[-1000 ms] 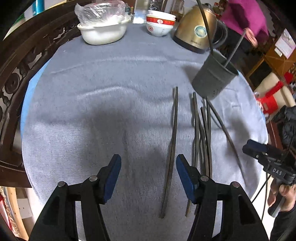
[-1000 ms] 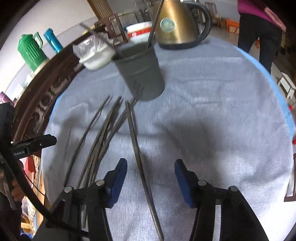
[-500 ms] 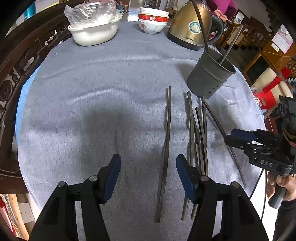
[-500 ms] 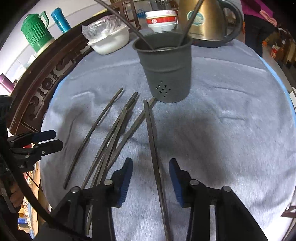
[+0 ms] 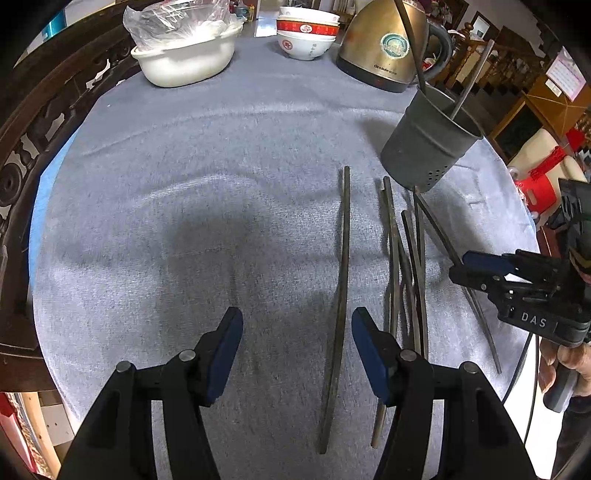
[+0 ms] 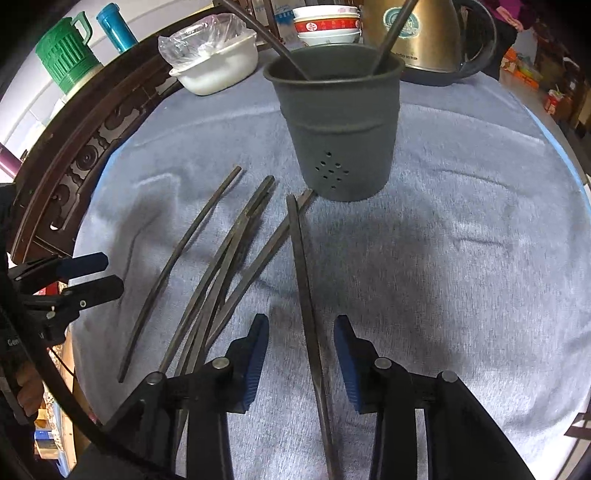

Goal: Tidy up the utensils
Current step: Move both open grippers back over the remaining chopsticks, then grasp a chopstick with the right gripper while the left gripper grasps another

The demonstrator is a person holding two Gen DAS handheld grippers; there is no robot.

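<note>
Dark grey holder (image 6: 338, 125), grey cloth (image 6: 461, 229), gold kettle (image 5: 384, 48), red-banded white bowls (image 5: 306, 27).

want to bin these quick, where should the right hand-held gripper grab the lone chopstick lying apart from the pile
Grip the lone chopstick around mid-shaft, coming straight down from above, probably best. It lies flat on the grey cloth, clear of the pile, so the pads can straddle it crosswise. The right hand-held gripper already brackets it; its jaws have just been closing, not yet touching. Then tip it into the holder.

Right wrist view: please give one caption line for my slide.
Right gripper, jaws just closing, straddles a lone chopstick before the grey holder.
</note>
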